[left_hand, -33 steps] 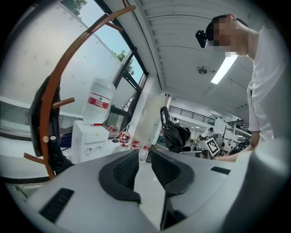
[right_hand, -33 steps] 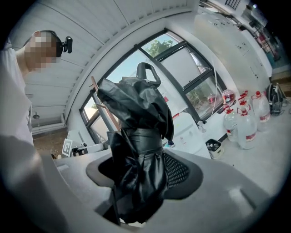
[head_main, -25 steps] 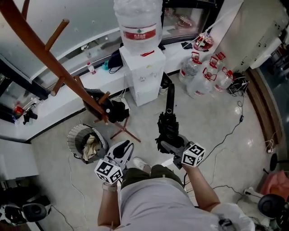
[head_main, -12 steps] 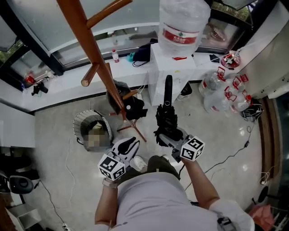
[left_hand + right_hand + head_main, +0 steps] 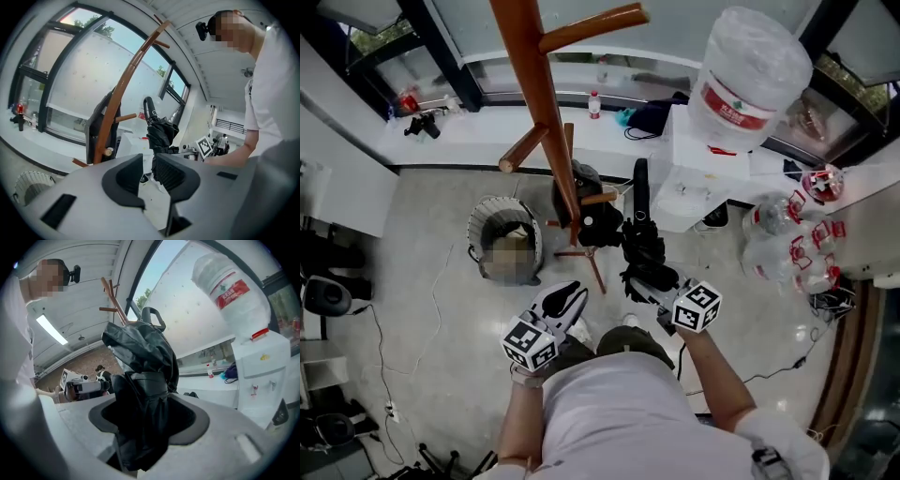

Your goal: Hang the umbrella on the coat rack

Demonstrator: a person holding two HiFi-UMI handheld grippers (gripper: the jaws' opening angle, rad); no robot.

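2 grippers show in the head view, and only 1 is loaded. The right gripper [image 5: 639, 279] is clamped low on the folded umbrella [image 5: 643, 246], so the curved handle [image 5: 640, 178] stands free at the top, ready, I judge, to hook over a peg [image 5: 592, 26]. The umbrella is carried upright in the air just beside the rack [image 5: 536, 89] and touches none of it. The rack is a round post of smooth, reddish wood with stubby arms angled off it. A ribbed bin [image 5: 483, 220] and a white dispenser [image 5: 689, 192] topped by a clear plastic bottle [image 5: 748, 75] stand near its foot. The left gripper [image 5: 567, 295] hangs beside the right one, apart from the umbrella, probably kept free to steady the handle. In the left gripper view its dark, ridged pads [image 5: 171, 171] stand a little apart with nothing between them. Beyond the gap the umbrella's crumpled black cloth rises in front of the bowed post. In the right gripper view the jaws press on both sides of the strapped bundle. It is limp, slightly glossy black fabric, gathered in loose folds by a band and bulging above the grip, with the hard loop of the handle above that. The hold looks firm, but the cloth is soft, so it may slip if tilted.
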